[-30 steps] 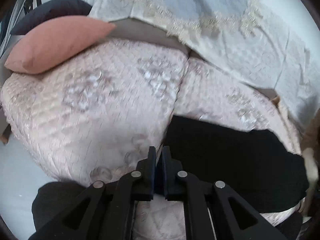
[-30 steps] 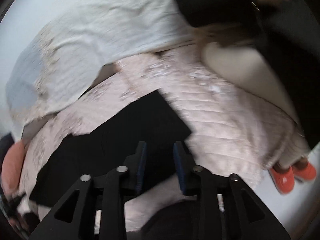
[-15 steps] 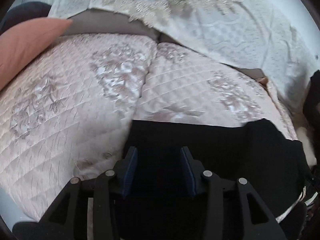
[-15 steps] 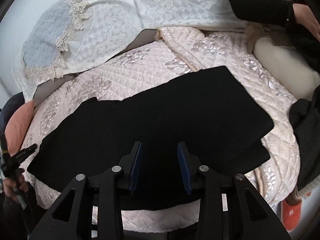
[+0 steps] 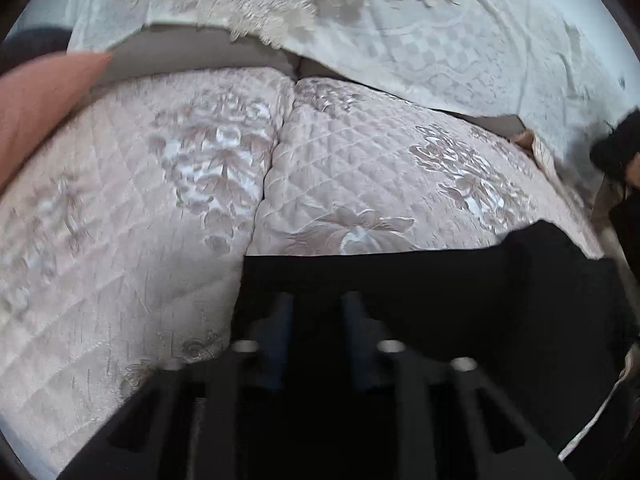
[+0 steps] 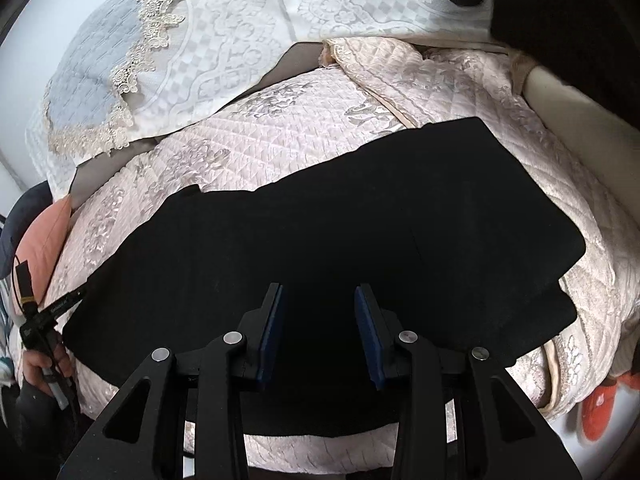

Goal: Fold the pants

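Black pants (image 6: 360, 208) lie flat and lengthwise across the pink quilted sofa seat (image 6: 288, 128). My right gripper (image 6: 319, 292) hangs open over their near edge around the middle, blue pads apart and nothing pinched between them. In the left wrist view, which is blurred, the pants (image 5: 460, 288) fill the lower right. My left gripper (image 5: 316, 300) sits over their left end, its jaws closing with a gap still showing. Black on black hides whether cloth lies between them. The hand (image 6: 44, 360) holding that gripper shows at the far left of the right wrist view.
A salmon pillow (image 5: 36, 112) lies at the seat's left end. A white lace cover (image 6: 240, 40) drapes the backrest. Another person's black sleeve (image 6: 560, 20) is at the top right, and orange slippers (image 6: 604, 404) stand on the floor at the right.
Both grippers have come down and in over the pants. The left jaws went from shut to wide apart and now stand narrower. The right jaws keep the same gap.
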`<state>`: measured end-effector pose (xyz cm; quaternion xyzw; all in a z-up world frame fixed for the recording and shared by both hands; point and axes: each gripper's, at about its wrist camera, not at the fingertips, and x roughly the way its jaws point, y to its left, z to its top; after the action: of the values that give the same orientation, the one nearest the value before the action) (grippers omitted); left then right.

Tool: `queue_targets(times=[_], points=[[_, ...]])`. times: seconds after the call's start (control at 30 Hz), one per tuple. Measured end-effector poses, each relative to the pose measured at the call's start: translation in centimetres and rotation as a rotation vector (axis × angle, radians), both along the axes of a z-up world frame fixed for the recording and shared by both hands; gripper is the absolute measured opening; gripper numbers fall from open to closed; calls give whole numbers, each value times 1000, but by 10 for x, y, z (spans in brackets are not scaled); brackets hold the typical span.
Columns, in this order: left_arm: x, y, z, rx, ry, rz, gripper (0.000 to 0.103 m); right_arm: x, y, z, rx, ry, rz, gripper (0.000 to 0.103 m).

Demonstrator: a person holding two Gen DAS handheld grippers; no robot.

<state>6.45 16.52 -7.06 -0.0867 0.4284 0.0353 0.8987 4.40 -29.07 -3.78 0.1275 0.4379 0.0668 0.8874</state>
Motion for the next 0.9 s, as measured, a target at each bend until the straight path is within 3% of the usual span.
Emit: queue_targets(times=[0.03, 0.1, 0.2, 0.37, 0.5, 0.6, 0.73, 0.83, 0.9], points=[[-1, -6, 2, 37, -4, -6, 7, 0, 0, -1, 3, 1, -2, 37], [-2, -14, 6, 99, -14, -2, 6, 0, 0, -1, 4, 0, -1, 37], [-3, -6, 17, 128, -47, 25, 6, 0, -1, 1, 7, -7, -2, 37], [13, 15, 24, 106, -62, 61, 6, 1, -10, -1, -7, -17, -43, 37], [27, 9, 13, 120, 1, 43, 11, 1, -18, -3, -15, -12, -78, 37], [24, 15, 13, 126, 12, 99, 11, -4, -24, 1, -40, -25, -103, 43], [5, 22, 29, 80, -34, 154, 11, -11, -45, -8, -99, 14, -178, 44], [-10, 2, 43, 70, -65, 90, 11, -19, -58, -8, -54, 18, -198, 44], [-20, -20, 49, 52, -78, 22, 11, -22, -52, -1, -149, 18, -205, 44]])
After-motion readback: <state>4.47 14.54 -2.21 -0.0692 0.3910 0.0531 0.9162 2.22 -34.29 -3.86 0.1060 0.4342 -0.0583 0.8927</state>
